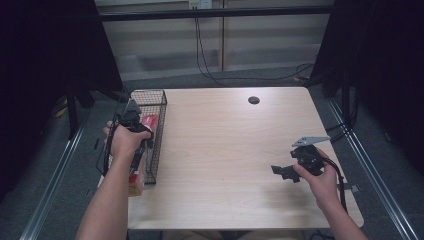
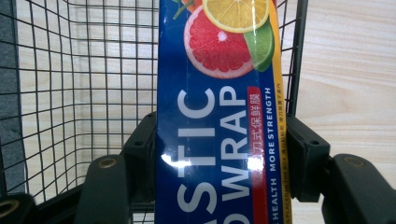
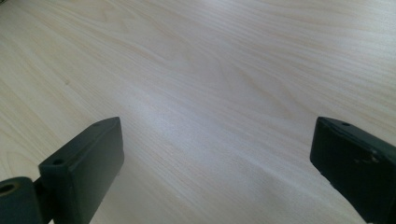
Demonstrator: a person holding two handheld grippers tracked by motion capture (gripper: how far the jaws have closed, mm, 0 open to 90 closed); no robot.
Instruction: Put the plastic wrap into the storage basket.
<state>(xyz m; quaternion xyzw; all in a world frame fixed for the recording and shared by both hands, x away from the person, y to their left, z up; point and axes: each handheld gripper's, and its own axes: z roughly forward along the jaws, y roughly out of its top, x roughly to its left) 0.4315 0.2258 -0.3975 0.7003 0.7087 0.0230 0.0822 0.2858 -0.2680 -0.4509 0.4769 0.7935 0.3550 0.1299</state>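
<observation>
High view: your left gripper [image 1: 134,121] sits at the table's [image 1: 225,150] left edge, over the black wire basket [image 1: 159,107]. It has a long box of plastic wrap [image 1: 138,175]; the box runs along the basket's length, red end visible past the gripper, orange-yellow end sticking out at the near end by your forearm. Whether the near end rests on the basket rim I can't tell. Your right gripper [image 1: 281,171] is well apart, on the right side of the table, low over bare wood and pointing left, grey three-cornered plate [image 1: 310,140] on top. A dark round hole [image 1: 254,100] sits in the tabletop near the far edge.

Left gripper view: your left gripper [image 2: 219,154] is clamped on the plastic wrap box [image 2: 219,116], one black pad pressed on each long side, jaws only as wide as the box. Blue face with white lettering and citrus slices on top. The basket mesh [image 2: 84,84] is behind and to the left, one upright wire just right of the box, then the wood of the table [image 2: 350,70].

Right gripper view: your right gripper [image 3: 217,163] has jaws spread wide, nothing between them, plain tabletop [image 3: 210,70] beyond.
</observation>
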